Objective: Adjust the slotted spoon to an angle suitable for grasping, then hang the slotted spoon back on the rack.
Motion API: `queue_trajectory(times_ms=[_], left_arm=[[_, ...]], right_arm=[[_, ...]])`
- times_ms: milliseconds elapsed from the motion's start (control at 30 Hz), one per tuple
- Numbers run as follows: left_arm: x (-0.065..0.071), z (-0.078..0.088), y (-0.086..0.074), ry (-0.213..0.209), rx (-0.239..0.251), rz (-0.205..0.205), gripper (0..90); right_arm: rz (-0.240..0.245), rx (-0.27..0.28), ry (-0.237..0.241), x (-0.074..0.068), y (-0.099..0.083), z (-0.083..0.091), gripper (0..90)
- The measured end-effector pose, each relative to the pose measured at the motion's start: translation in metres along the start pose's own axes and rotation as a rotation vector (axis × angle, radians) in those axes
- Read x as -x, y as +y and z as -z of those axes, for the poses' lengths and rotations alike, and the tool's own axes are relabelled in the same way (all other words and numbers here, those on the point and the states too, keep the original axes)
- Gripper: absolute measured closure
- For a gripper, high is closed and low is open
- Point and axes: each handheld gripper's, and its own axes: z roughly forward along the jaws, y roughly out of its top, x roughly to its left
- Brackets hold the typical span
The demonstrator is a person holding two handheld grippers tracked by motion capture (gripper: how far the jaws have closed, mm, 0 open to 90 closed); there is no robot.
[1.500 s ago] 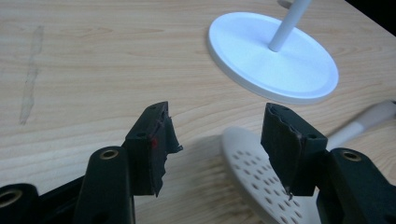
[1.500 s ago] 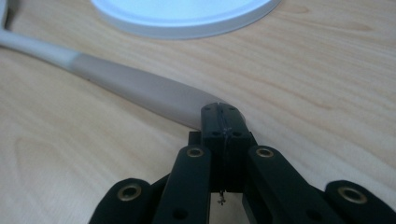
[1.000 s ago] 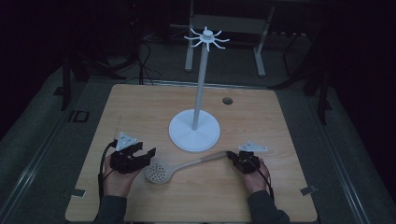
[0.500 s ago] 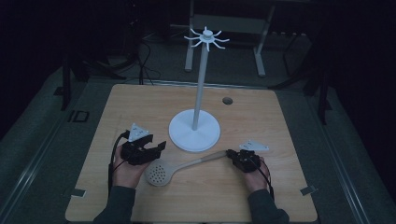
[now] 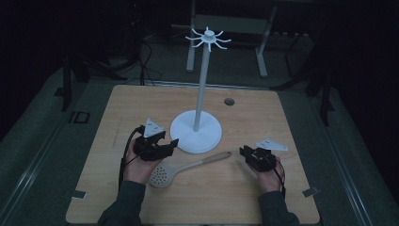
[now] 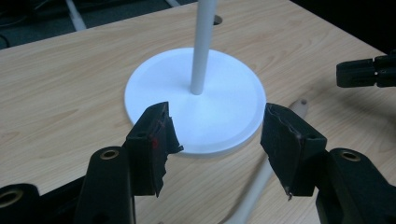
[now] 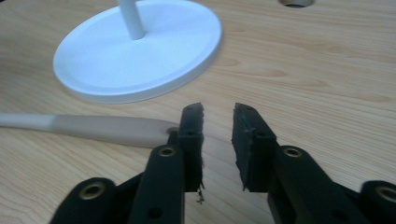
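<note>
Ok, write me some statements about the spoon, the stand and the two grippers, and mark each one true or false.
1. The slotted spoon lies flat on the table. True.
2. The spoon hangs from a hook at the top of the white stand. False: it lies on the table in front of the stand's round base.
3. The right gripper grips the spoon's handle. False: its jaws have just been opening, nothing is between them, and the handle end lies beside them.
4. The left gripper has its jaws apart with nothing between them. True.
5. The stand has fallen over. False: it stands upright.
</note>
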Motion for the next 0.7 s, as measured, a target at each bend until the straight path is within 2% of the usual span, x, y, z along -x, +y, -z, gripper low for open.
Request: queue_trajectory(times_ms=[267, 400, 533, 567, 600, 700], left_arm=[[0.006, -0.008, 0.013, -0.012, -0.026, -0.043, 42.8], [0.008, -0.012, 0.018, -0.022, -0.036, -0.057, 42.8], [0.012, -0.016, 0.025, -0.022, -0.064, -0.108, 44.4], [0.012, -0.016, 0.025, -0.022, -0.064, -0.108, 44.7], [0.015, -0.019, 0.031, -0.036, -0.08, -0.135, 45.2], [0.017, -0.021, 0.037, -0.056, -0.093, -0.154, 45.9]], right_arm=[[-0.041, 0.022, -0.035, 0.016, -0.001, 0.014, 65.0], [-0.058, 0.024, -0.035, 0.021, -0.001, 0.017, 63.2], [-0.077, 0.037, -0.045, 0.027, -0.001, 0.023, 61.5], [-0.077, 0.037, -0.045, 0.027, -0.001, 0.023, 61.5], [-0.08, 0.049, -0.041, 0.029, -0.001, 0.026, 60.5], [-0.073, 0.05, -0.051, 0.029, -0.001, 0.027, 59.5]])
